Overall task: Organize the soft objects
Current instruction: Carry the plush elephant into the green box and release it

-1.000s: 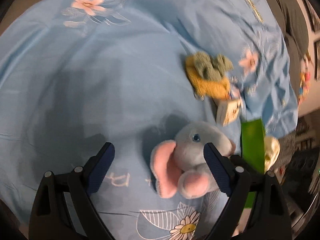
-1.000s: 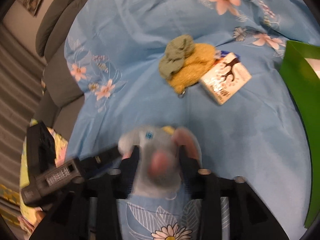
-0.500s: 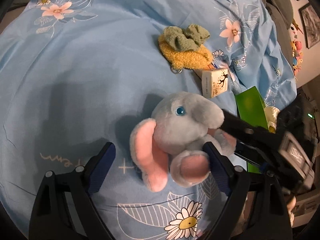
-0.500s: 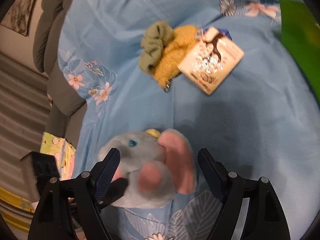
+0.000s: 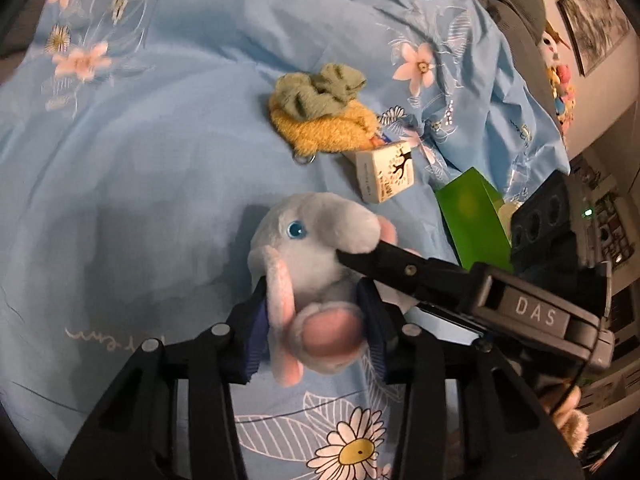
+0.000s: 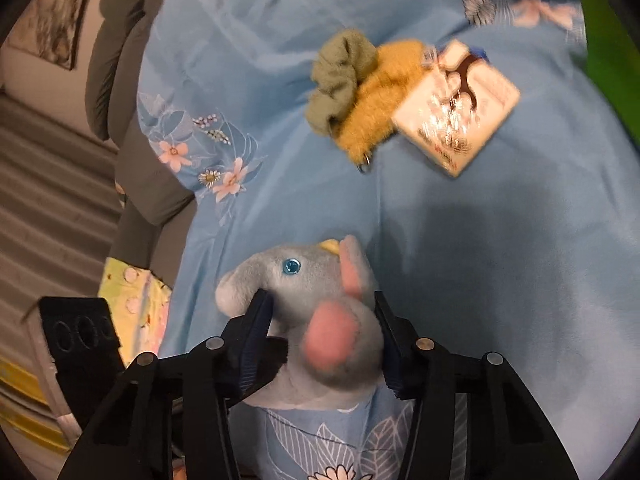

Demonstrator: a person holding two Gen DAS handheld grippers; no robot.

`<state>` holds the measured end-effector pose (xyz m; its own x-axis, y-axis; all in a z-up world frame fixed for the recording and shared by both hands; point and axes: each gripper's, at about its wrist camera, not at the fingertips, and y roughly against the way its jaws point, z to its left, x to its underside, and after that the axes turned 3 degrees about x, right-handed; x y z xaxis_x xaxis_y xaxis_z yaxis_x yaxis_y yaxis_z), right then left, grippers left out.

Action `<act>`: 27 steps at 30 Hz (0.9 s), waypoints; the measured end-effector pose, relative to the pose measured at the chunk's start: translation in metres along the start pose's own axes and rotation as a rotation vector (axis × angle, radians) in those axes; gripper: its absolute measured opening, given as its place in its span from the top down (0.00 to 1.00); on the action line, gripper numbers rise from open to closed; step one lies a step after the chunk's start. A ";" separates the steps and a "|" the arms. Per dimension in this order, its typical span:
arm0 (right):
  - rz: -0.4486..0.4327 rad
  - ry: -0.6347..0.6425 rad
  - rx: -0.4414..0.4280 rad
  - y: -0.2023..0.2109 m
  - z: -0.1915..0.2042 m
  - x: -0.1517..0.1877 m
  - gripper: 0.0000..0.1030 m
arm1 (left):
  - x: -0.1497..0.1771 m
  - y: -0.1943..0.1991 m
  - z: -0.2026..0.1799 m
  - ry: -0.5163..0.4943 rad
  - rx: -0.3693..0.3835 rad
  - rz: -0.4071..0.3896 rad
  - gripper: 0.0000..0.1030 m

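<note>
A grey plush elephant (image 5: 316, 240) with pink ears and a blue eye sits low in the middle of both views, on the blue floral bedsheet (image 5: 140, 160). My left gripper (image 5: 316, 332) is closing, its pads pressing on the plush's body and ear. In the right wrist view my right gripper (image 6: 322, 334) is also closing on the elephant (image 6: 304, 280), one pad under the trunk and one by the ear. A right gripper finger (image 5: 400, 268) reaches in against its head.
Beyond the elephant lie a green scrunchie (image 5: 320, 92), a yellow fuzzy pouch (image 5: 328, 132) and a small cream packet (image 5: 386, 172). A green box (image 5: 472, 216) stands at the right bed edge. Grey cushions (image 6: 120, 40) border the sheet's far side.
Half a second ago both grippers stood wide open around the elephant; now both have closed onto it. The right gripper had held it a second ago, then opened.
</note>
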<state>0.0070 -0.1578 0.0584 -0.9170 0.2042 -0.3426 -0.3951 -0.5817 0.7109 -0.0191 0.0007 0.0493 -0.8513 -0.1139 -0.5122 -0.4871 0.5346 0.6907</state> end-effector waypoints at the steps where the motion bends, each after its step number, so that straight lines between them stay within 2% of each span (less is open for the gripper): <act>1: -0.026 0.012 0.008 0.007 0.003 -0.001 0.49 | -0.001 0.002 -0.007 -0.026 -0.011 -0.014 0.66; 5: -0.124 0.012 0.020 0.041 0.003 -0.007 0.49 | -0.007 0.008 -0.038 -0.120 -0.015 -0.067 0.67; 14: -0.386 -0.053 0.091 0.146 -0.024 -0.011 0.49 | -0.023 0.005 -0.134 -0.291 0.123 -0.115 0.67; 20: -0.534 -0.148 0.152 0.216 -0.069 -0.010 0.49 | -0.025 -0.022 -0.204 -0.389 0.235 -0.077 0.66; 24: -0.565 -0.207 0.142 0.234 -0.102 -0.015 0.49 | -0.025 -0.049 -0.237 -0.421 0.249 -0.047 0.66; 27: -0.528 -0.278 0.120 0.225 -0.131 -0.025 0.49 | -0.029 -0.074 -0.246 -0.408 0.212 -0.005 0.66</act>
<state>-0.0520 -0.3969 0.1470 -0.5688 0.6486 -0.5058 -0.7889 -0.2564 0.5585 -0.0067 -0.2413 0.1387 -0.6820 0.1997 -0.7035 -0.4039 0.6991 0.5900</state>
